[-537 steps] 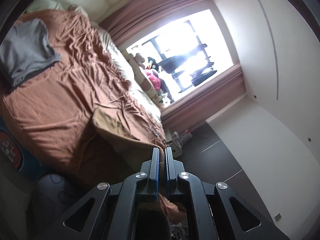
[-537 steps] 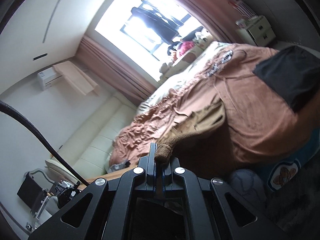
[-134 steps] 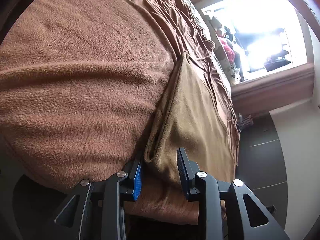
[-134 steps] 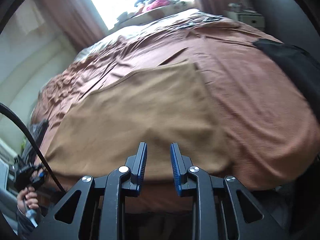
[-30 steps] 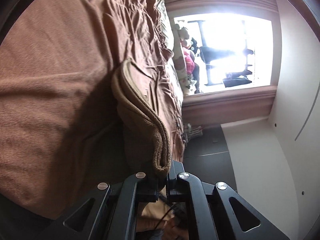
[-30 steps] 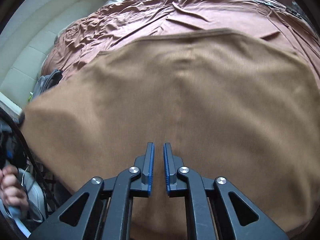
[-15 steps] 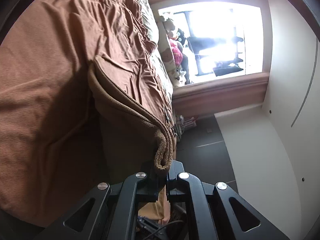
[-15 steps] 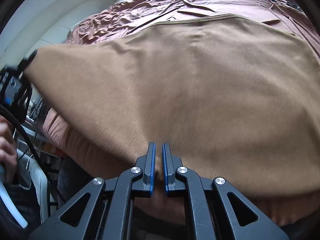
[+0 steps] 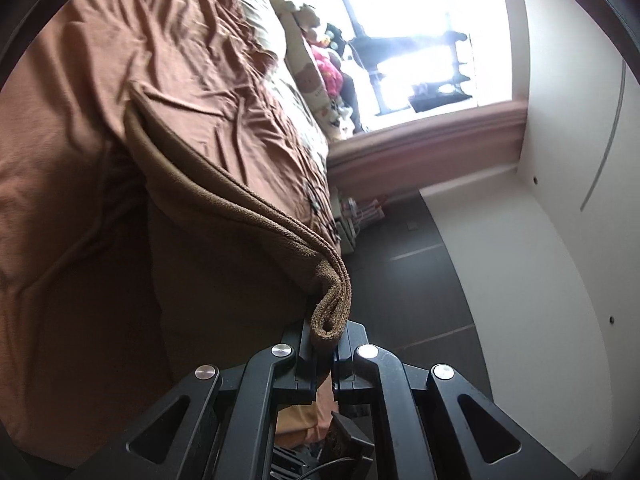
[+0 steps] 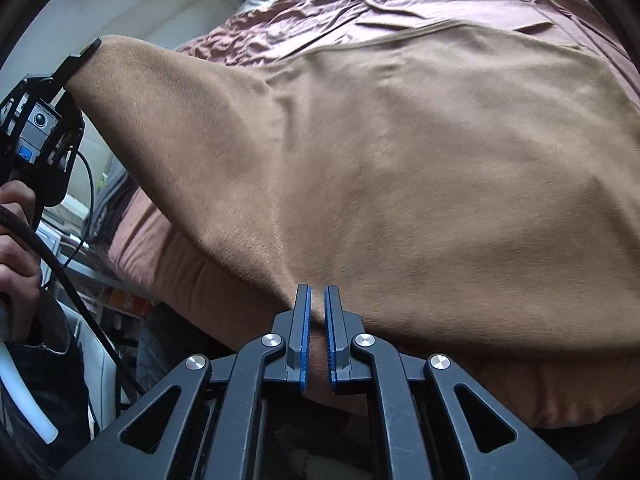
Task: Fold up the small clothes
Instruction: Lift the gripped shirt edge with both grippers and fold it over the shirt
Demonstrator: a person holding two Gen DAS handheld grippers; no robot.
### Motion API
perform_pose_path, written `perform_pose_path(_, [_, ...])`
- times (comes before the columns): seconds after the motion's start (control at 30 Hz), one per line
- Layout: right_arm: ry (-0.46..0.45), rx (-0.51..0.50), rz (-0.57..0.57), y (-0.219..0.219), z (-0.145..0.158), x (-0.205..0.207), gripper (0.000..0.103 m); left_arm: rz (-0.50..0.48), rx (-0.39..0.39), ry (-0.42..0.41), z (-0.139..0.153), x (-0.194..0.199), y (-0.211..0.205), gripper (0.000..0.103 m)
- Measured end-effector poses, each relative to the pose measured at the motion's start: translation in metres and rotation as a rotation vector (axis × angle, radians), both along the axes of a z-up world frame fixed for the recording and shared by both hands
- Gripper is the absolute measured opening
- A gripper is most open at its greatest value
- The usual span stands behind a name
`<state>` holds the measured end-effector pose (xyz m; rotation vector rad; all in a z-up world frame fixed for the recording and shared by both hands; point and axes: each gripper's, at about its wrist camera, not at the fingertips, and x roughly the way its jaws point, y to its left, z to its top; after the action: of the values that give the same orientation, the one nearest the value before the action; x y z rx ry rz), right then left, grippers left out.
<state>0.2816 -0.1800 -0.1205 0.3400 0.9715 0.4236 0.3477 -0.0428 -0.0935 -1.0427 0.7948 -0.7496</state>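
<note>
A tan fleece garment (image 10: 400,152) lies spread on the bed. Its near edge is pinched between the blue pads of my right gripper (image 10: 316,308), which is shut on it, and creases run toward that spot. My left gripper (image 9: 324,332) is shut on a doubled-over corner of the same garment (image 9: 224,208), and the cloth stretches away from it down to the bed. In the right wrist view the left gripper (image 10: 86,54) holds that corner raised at the upper left, off the bed, with a hand (image 10: 16,208) on its handle.
A rumpled reddish-brown blanket (image 9: 80,80) covers the bed under the garment. Beyond it are a bright window (image 9: 420,40) with stuffed toys (image 9: 320,64) on its sill, and dark floor (image 9: 400,240) beside the bed. A black cable (image 10: 60,272) hangs at the left.
My left gripper has lifted the garment's corner up off the bed, pulling the cloth taut. The right gripper has slid back toward the garment's near edge, jaws still together.
</note>
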Motion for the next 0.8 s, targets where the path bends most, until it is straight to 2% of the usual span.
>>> perform_pose_path(0.37, [-0.064,0.055,-0.119,-0.063,0.023,-0.03,0.004,-0.101,0.008,-0.039,0.024,0.012,-0.051,0.004])
perform_pose_path(0.8, [-0.078,0.105,-0.246,-0.11,0.032,-0.07,0.004,-0.248,0.067,-0.064,0.036,0.009,-0.127,0.004])
